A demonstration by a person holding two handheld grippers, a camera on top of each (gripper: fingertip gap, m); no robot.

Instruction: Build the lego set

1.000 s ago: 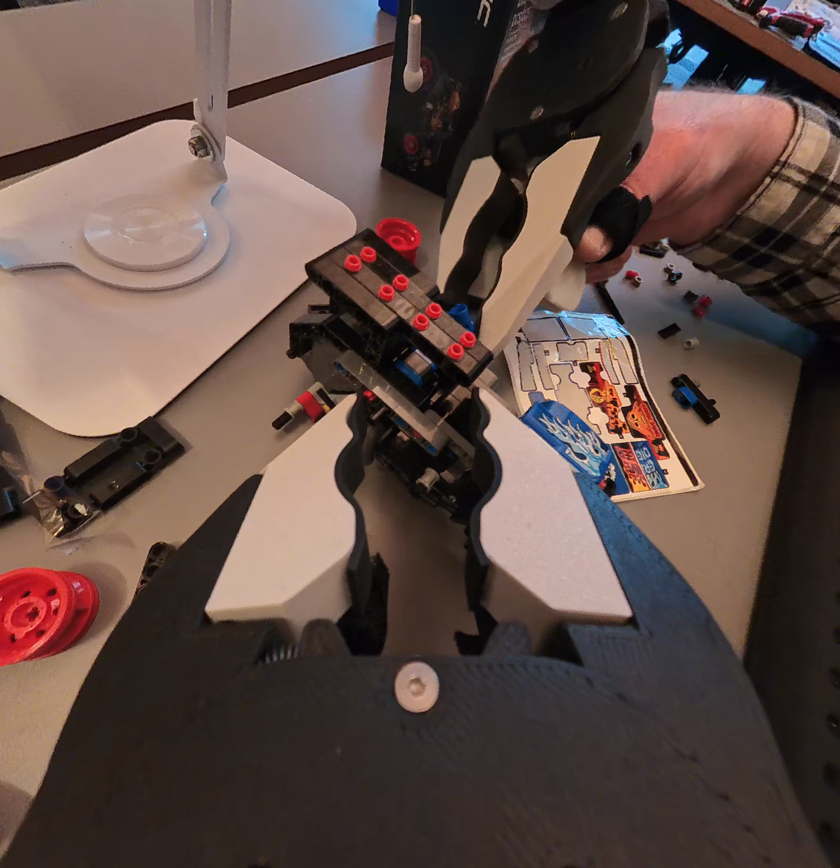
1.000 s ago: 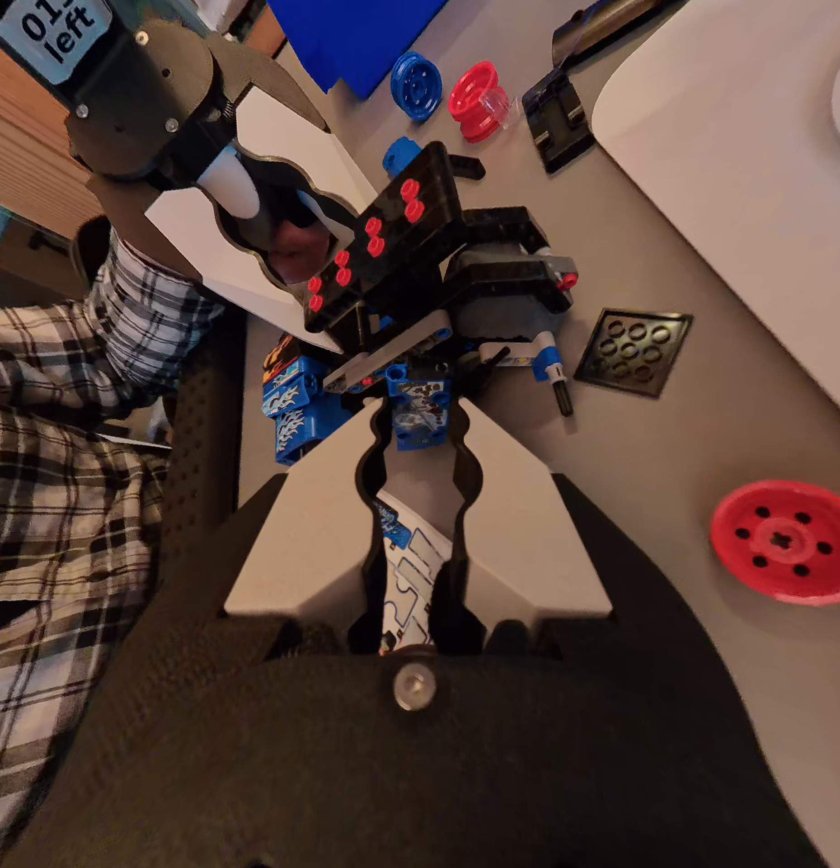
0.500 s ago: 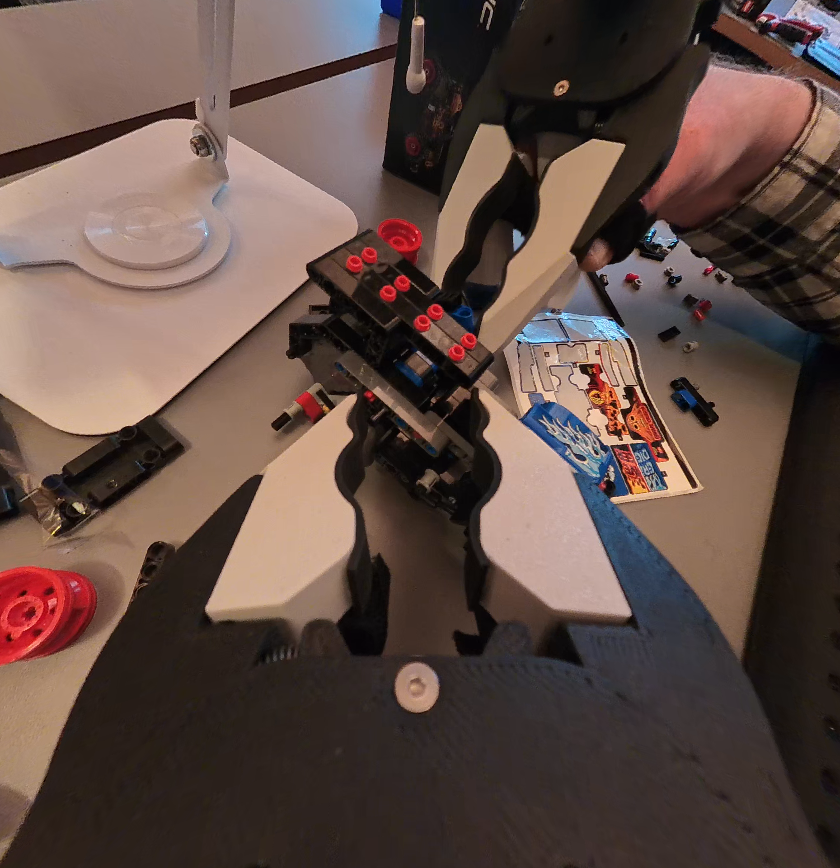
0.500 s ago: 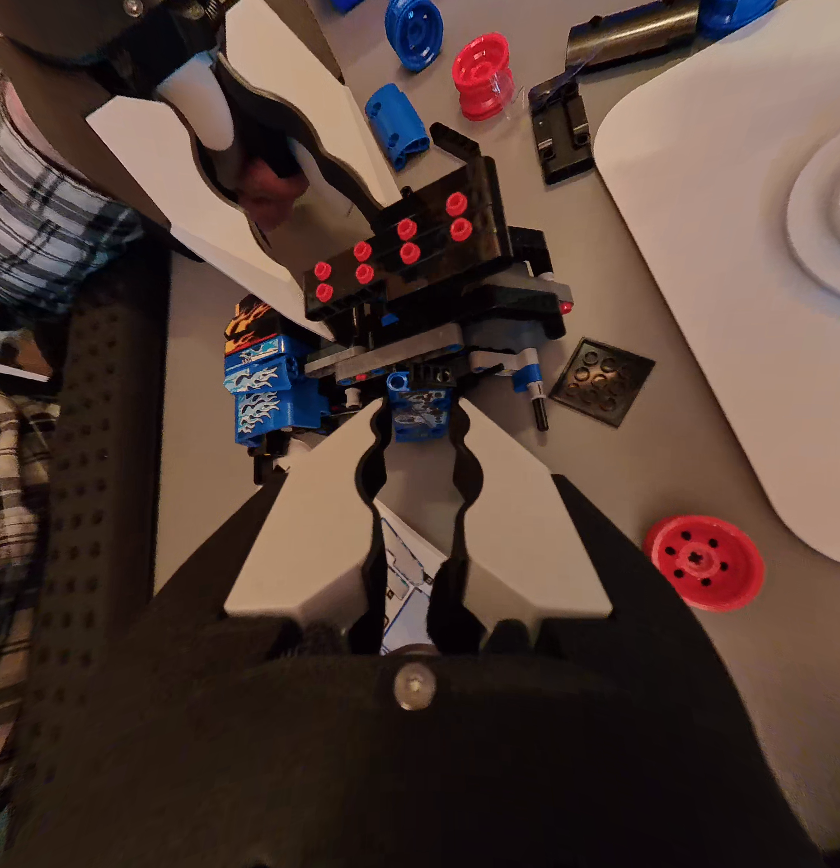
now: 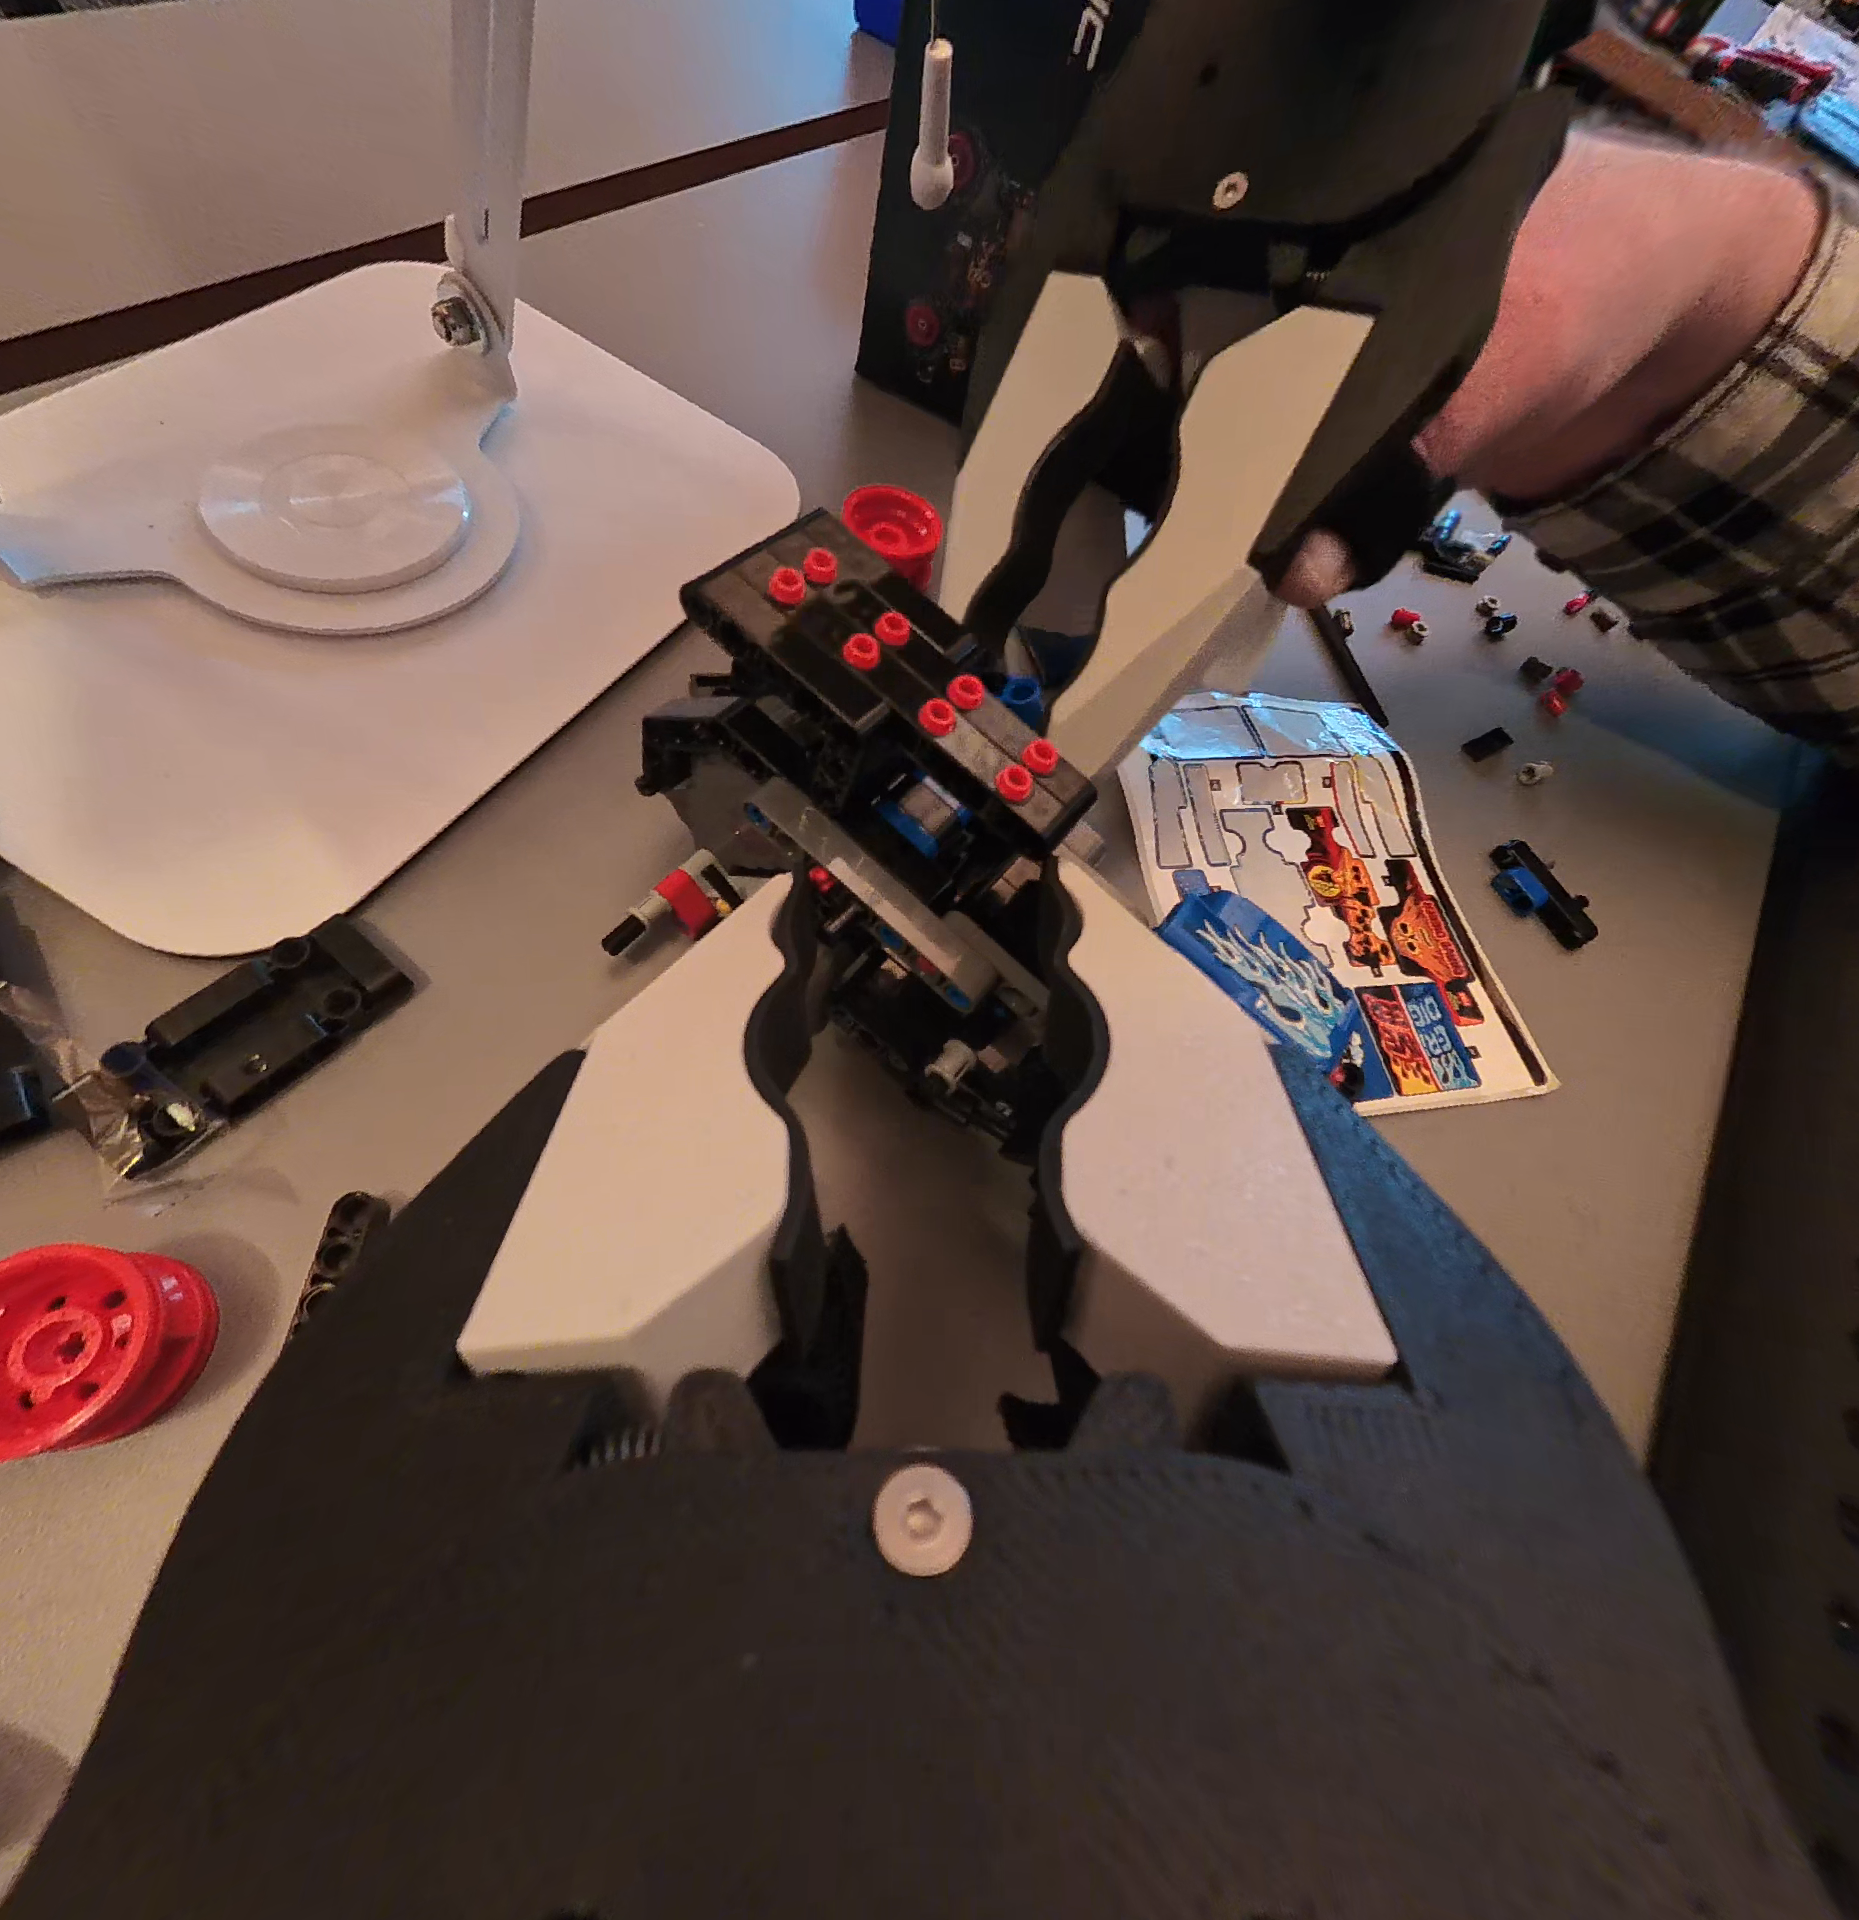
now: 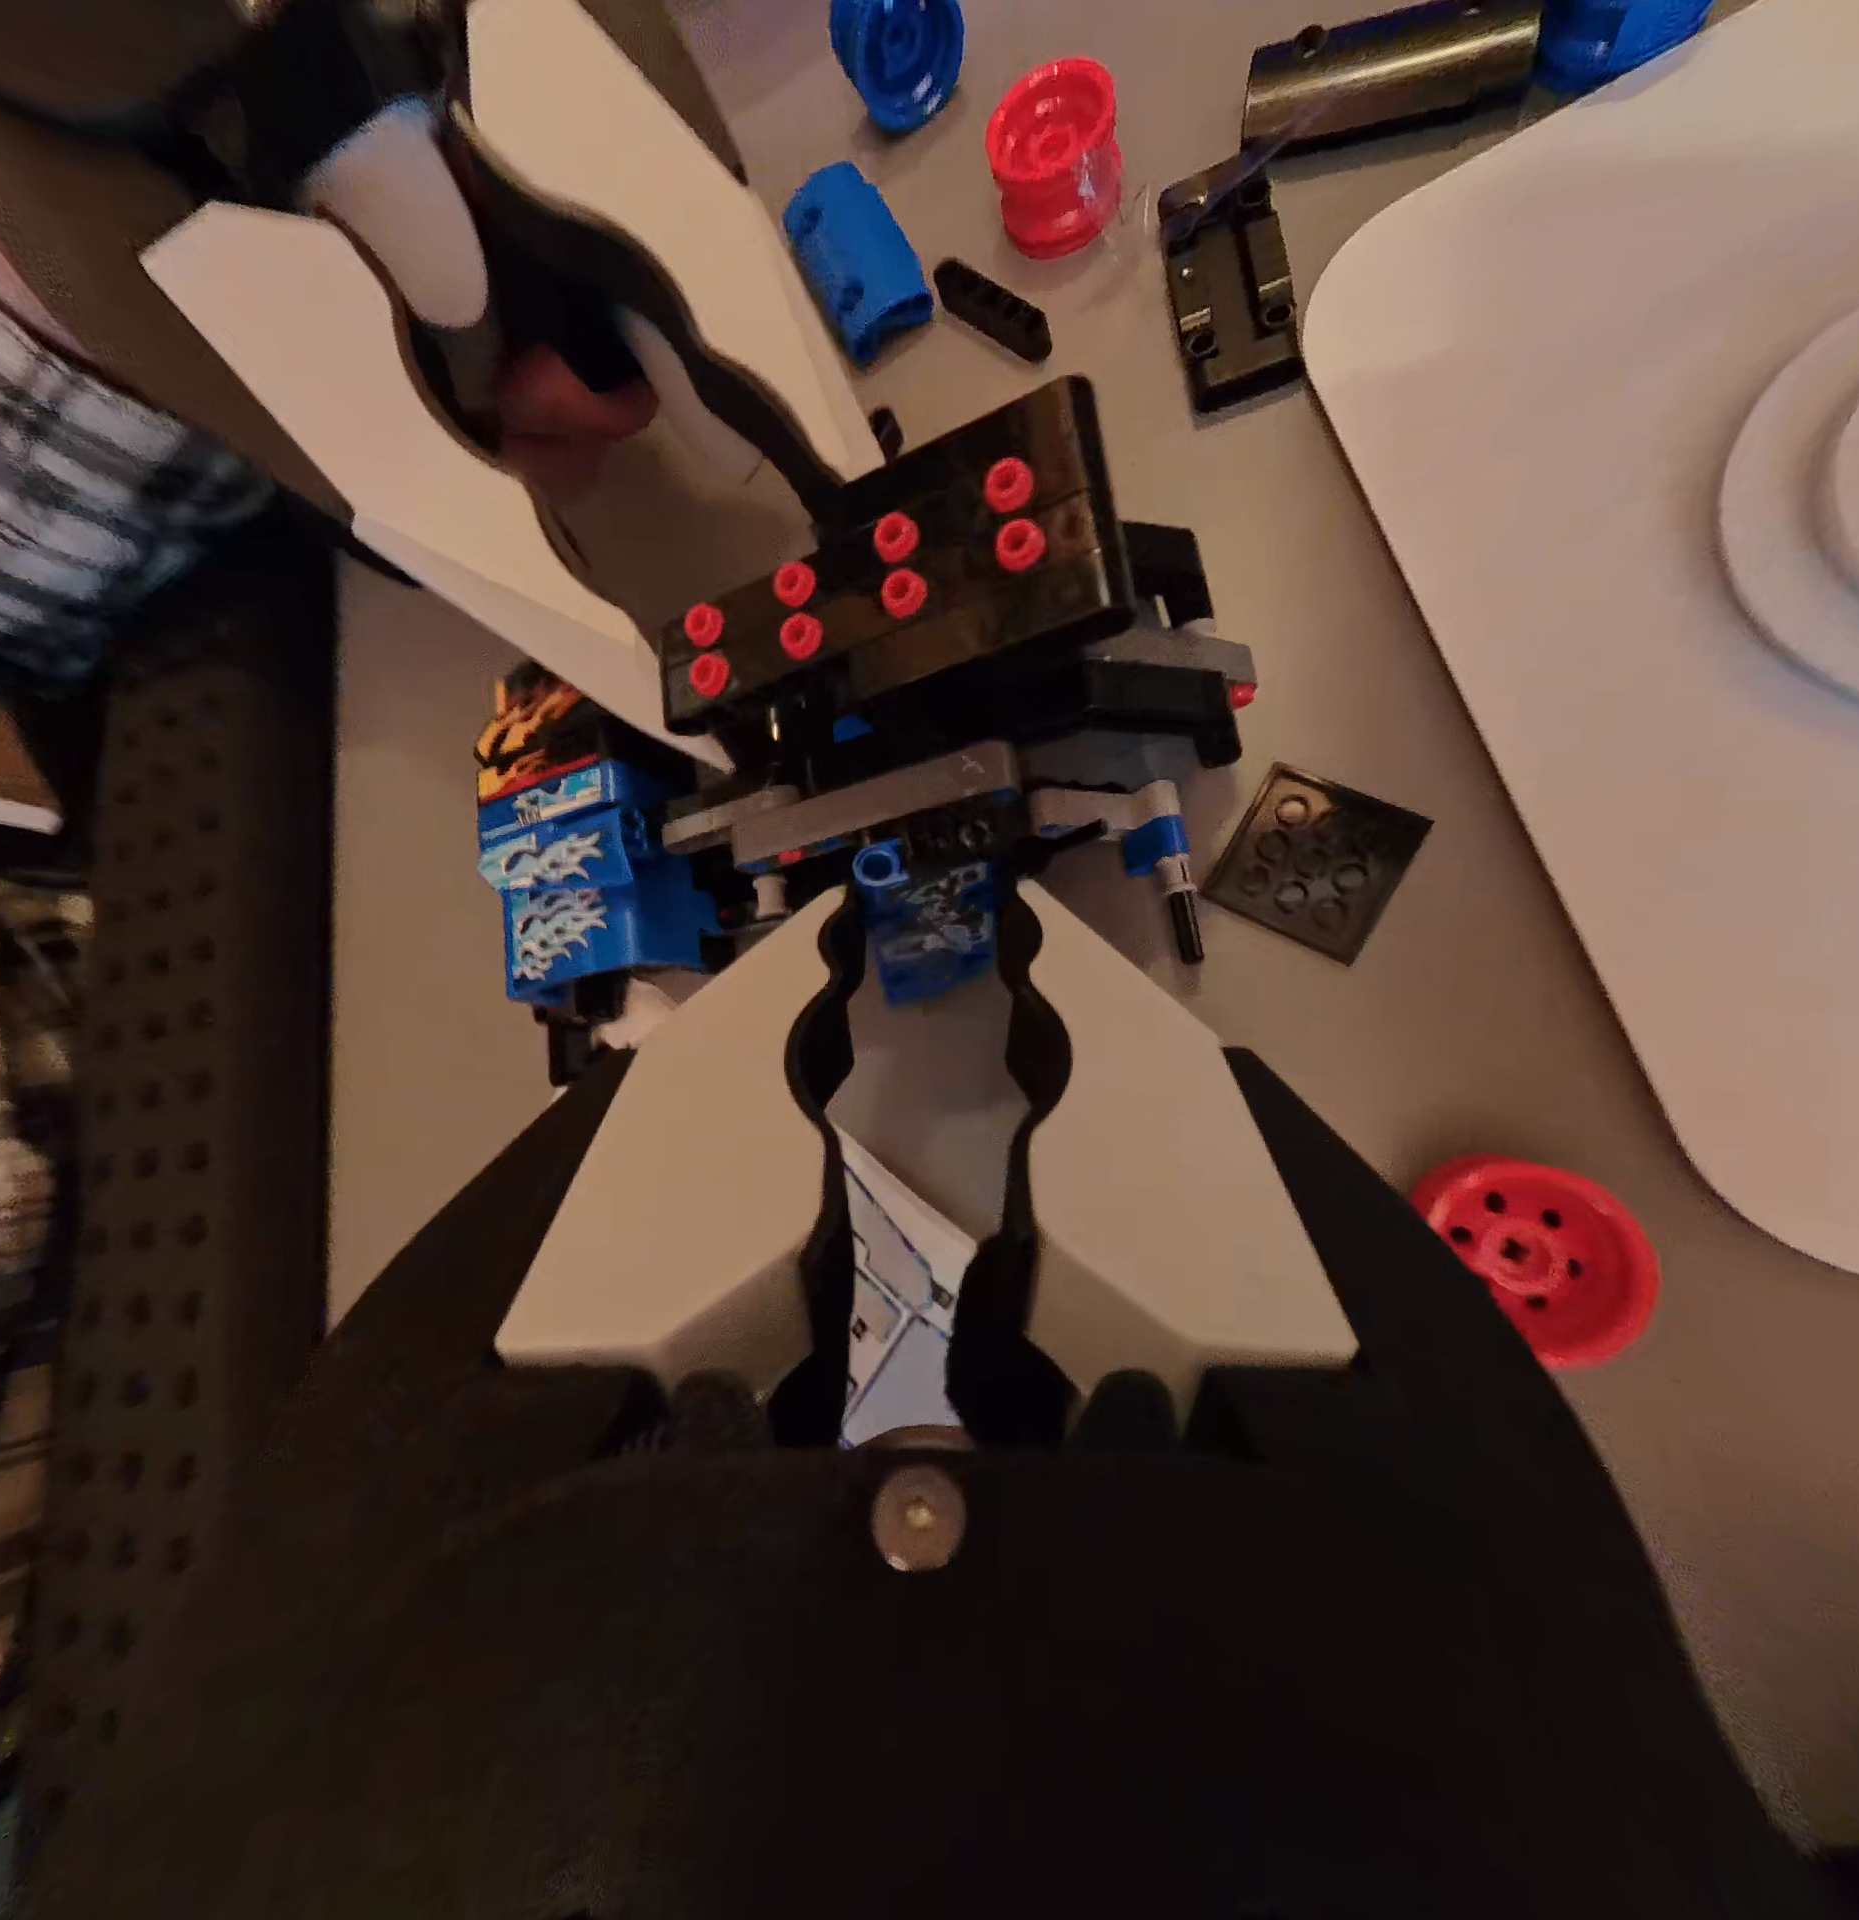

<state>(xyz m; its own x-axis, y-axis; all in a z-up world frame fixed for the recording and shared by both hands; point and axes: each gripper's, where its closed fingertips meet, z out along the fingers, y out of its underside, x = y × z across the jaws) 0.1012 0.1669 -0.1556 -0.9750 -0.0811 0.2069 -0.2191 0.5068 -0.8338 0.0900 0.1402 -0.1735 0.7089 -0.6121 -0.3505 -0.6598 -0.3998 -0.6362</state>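
Observation:
The partly built lego model [image 5: 883,727] is black with red studs on top and blue flame-patterned panels [image 6: 561,883] on its side. It is held tilted over the grey table. My left gripper [image 5: 920,914] is shut on the model's lower black frame. Its white fingers [image 6: 281,343] also show at the top left of the right wrist view, against the studded plate [image 6: 904,582]. My right gripper [image 6: 930,914] is shut on a small blue flame-patterned block [image 6: 930,951] on the model's edge. Its fingers [image 5: 1268,436] come down from above in the left wrist view.
A white stand base [image 5: 281,727] lies left, a black box [image 5: 966,208] behind. A sticker sheet [image 5: 1320,831], red wheels [image 5: 63,1351] [image 6: 1538,1257], a blue wheel [image 6: 899,52], a blue panel [image 6: 857,260], a black square plate [image 6: 1309,862] and small loose parts [image 5: 1527,665] lie around. A black perforated mat [image 5: 1787,1247] borders the right. My hands' fingertips stand some 4 cm from each other. My right tips are roughly 6 cm from the black square plate [image 6: 1309,862].
My right gripper has tipped more upright over the model while keeping its hold on the blue block. The model has turned slightly. My left gripper has stayed shut on it.

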